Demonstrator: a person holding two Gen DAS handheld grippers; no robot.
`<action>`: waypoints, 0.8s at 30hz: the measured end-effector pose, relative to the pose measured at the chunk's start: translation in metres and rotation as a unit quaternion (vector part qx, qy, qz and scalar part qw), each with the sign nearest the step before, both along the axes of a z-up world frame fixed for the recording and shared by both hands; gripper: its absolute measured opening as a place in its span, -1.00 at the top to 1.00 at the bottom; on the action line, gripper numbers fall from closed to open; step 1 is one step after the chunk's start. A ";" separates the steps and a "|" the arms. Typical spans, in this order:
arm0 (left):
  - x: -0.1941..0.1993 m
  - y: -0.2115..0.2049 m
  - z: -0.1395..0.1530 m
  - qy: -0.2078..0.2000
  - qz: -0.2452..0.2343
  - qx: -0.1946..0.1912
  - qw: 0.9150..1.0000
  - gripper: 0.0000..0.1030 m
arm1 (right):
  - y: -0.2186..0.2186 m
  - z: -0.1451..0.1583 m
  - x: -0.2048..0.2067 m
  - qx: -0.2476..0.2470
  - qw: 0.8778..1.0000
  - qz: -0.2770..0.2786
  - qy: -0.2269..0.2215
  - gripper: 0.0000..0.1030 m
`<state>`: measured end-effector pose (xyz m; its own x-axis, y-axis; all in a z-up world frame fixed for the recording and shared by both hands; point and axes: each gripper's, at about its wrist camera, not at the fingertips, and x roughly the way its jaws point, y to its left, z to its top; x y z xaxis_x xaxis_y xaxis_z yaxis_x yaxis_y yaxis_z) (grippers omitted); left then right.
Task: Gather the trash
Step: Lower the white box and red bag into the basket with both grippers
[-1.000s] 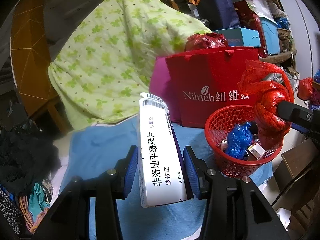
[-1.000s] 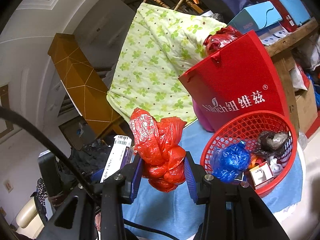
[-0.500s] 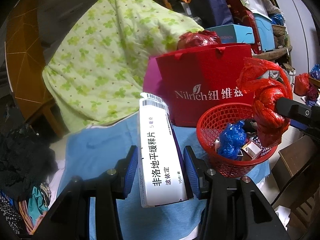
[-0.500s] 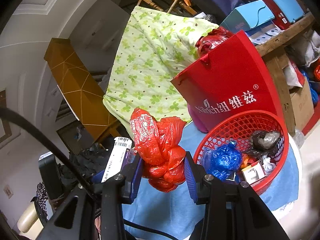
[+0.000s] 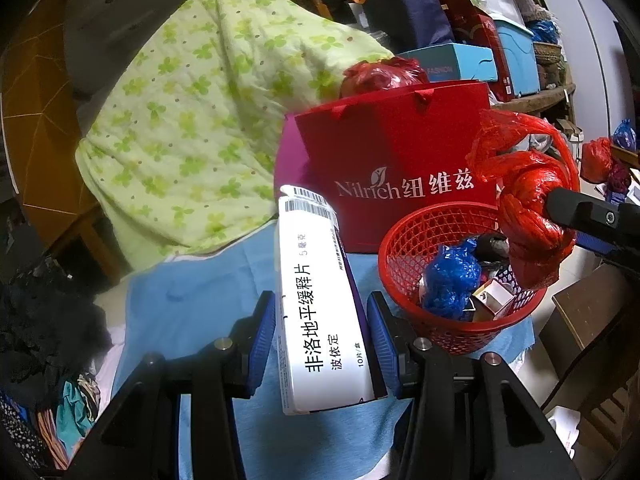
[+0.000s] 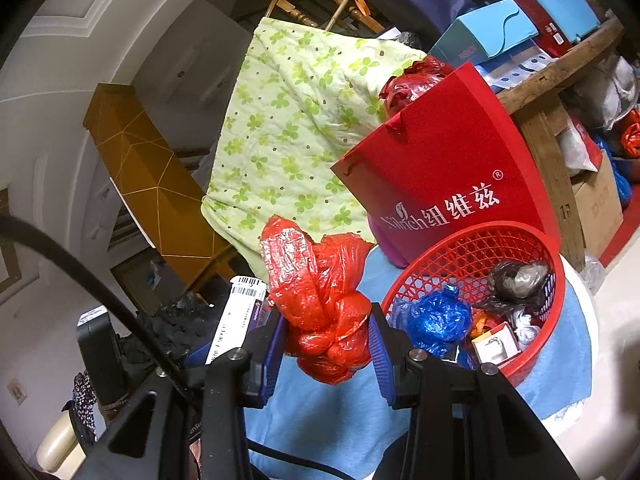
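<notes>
Blue pads of the left gripper (image 5: 321, 344) clamped on the long sides of a white medicine box (image 5: 320, 300), box pointing away toward 12 o'clock, barcode end farthest out; held low and level above the blue cloth (image 5: 192, 312), probably so it can be carried over and tipped into the basket without slipping

Right gripper (image 6: 327, 348) closed on a knotted red plastic bag (image 6: 320, 300), squeezed at its lower bulge, loose top flaring up toward 12 o'clock; gripped at the knot, likely because the thin film gives little else to hold

Red mesh basket (image 5: 460, 332) at about 2 o'clock from the left gripper, near but not under it; from the right gripper, at 3 o'clock, just beside the bag. Already in the basket: a blue plastic bag (image 6: 434, 320), a dark bag (image 6: 516, 280), a small carton (image 6: 496, 344)

Further out at 1 o'clock, a red paper bag (image 5: 400, 160) standing upright right behind the basket, seemingly touching its rim; beyond that, at 11 o'clock, a green flowered quilt (image 5: 200, 120) draped over furniture

Both pieces of trash in the air, neither yet over the basket; next call seems a short sideways carry, then release
</notes>
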<state>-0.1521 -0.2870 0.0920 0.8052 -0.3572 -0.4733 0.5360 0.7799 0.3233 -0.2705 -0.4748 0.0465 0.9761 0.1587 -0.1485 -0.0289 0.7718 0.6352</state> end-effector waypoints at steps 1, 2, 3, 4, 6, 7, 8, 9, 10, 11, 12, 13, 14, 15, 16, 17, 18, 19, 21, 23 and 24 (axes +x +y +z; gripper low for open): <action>0.000 -0.001 0.000 0.000 -0.001 0.001 1.000 0.07 | 0.000 0.000 0.000 -0.001 1.000 -0.002 0.000 0.19; 0.000 -0.002 0.000 0.000 -0.002 0.002 1.000 0.07 | -0.001 -0.001 0.000 0.000 1.000 -0.002 0.001 0.19; 0.000 -0.002 -0.001 0.000 -0.003 0.003 1.000 0.07 | -0.001 -0.001 -0.001 0.001 1.000 -0.002 0.001 0.19; 0.000 -0.003 -0.001 0.000 -0.004 0.003 1.000 0.07 | -0.001 -0.001 -0.001 0.002 1.000 -0.002 0.001 0.19; 0.000 -0.005 -0.001 0.001 -0.006 0.004 1.000 0.07 | -0.002 -0.001 -0.003 0.001 1.000 -0.005 0.001 0.19; -0.001 -0.006 -0.001 0.000 -0.006 0.005 1.000 0.07 | -0.002 -0.001 -0.003 0.002 1.000 -0.005 0.001 0.19; -0.001 -0.007 -0.001 0.000 -0.007 0.005 1.000 0.07 | -0.003 -0.001 -0.004 0.004 1.000 -0.005 0.001 0.19; -0.001 -0.009 -0.001 0.000 -0.008 0.005 1.000 0.07 | -0.004 -0.002 -0.004 0.004 1.000 -0.006 0.001 0.19; -0.002 -0.010 -0.002 0.001 -0.009 0.006 1.000 0.07 | -0.004 -0.002 -0.004 0.005 1.000 -0.008 0.002 0.19; -0.002 -0.011 -0.002 0.001 -0.009 0.007 1.000 0.07 | -0.005 -0.002 -0.004 0.006 1.000 -0.008 0.002 0.19; -0.002 -0.011 -0.002 0.001 -0.010 0.008 1.000 0.07 | -0.006 -0.003 -0.004 0.007 1.000 -0.008 0.002 0.19; -0.002 -0.012 -0.002 0.001 -0.011 0.008 1.000 0.07 | -0.006 -0.003 -0.005 0.008 1.000 -0.008 0.002 0.19; -0.003 -0.012 -0.002 0.001 -0.012 0.009 1.000 0.07 | -0.006 -0.003 -0.005 0.009 1.000 -0.008 0.002 0.19; -0.003 -0.013 -0.002 0.001 -0.012 0.009 1.000 0.07 | -0.006 -0.003 -0.007 0.009 1.000 -0.010 0.002 0.19; -0.003 -0.014 -0.002 0.001 -0.013 0.009 1.000 0.07 | -0.007 -0.003 -0.007 0.010 1.000 -0.011 0.002 0.19; -0.003 -0.016 -0.002 0.001 -0.014 0.010 1.000 0.07 | -0.007 -0.003 -0.008 0.011 1.000 -0.011 0.002 0.19; -0.004 -0.017 -0.002 0.000 -0.015 0.010 1.000 0.07 | -0.008 -0.003 -0.008 0.012 1.000 -0.012 0.002 0.19; -0.004 -0.018 -0.002 0.000 -0.016 0.010 1.000 0.07 | -0.007 -0.003 -0.010 0.012 1.000 -0.014 0.002 0.19; -0.004 -0.021 -0.002 0.001 -0.019 0.011 1.000 0.07 | -0.008 -0.004 -0.011 0.013 1.000 -0.016 0.002 0.19; -0.005 -0.024 -0.003 0.001 -0.021 0.012 1.000 0.07 | -0.010 -0.004 -0.012 0.015 1.000 -0.017 0.003 0.19; -0.005 -0.025 -0.003 0.000 -0.022 0.013 1.000 0.07 | -0.010 -0.004 -0.013 0.015 1.000 -0.019 0.003 0.19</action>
<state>-0.1573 -0.3121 0.0889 0.7885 -0.3804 -0.4833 0.5701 0.7470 0.3421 -0.2833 -0.4851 0.0420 0.9806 0.1260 -0.1499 0.0037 0.7533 0.6577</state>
